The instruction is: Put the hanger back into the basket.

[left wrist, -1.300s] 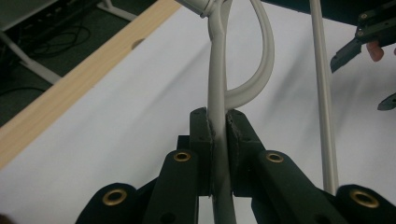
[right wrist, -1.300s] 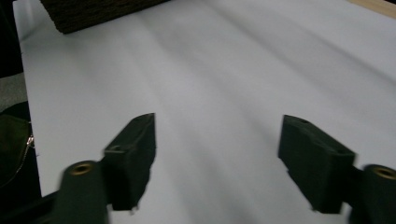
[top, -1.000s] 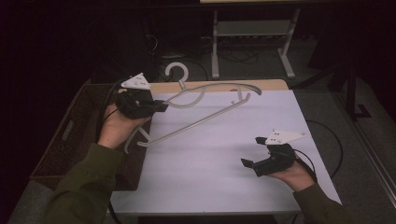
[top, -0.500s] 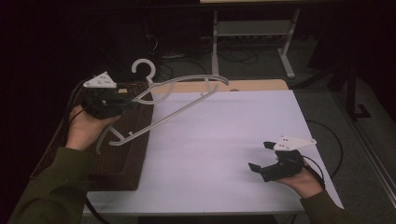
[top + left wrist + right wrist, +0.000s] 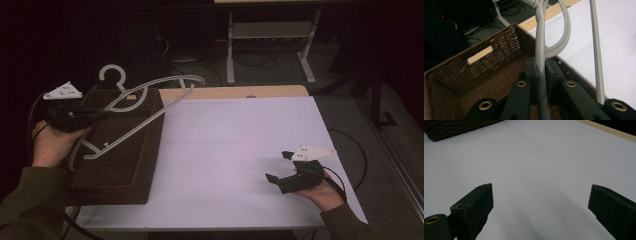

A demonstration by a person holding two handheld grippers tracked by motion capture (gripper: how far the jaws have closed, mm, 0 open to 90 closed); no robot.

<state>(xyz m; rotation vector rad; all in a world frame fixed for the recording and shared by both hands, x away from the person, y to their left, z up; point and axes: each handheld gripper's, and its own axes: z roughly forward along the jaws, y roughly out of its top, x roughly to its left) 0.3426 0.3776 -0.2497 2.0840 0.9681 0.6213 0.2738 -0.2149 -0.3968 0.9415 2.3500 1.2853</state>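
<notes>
Between the left gripper's (image 5: 541, 82) jaws a hanger (image 5: 145, 107) arm sits clamped tight, hanging over the basket (image 5: 120, 170) below. Lower it level so both ends clear the rim before letting go. Right gripper (image 5: 284, 167) rests wide, empty, on the bench (image 5: 225, 150).
</notes>
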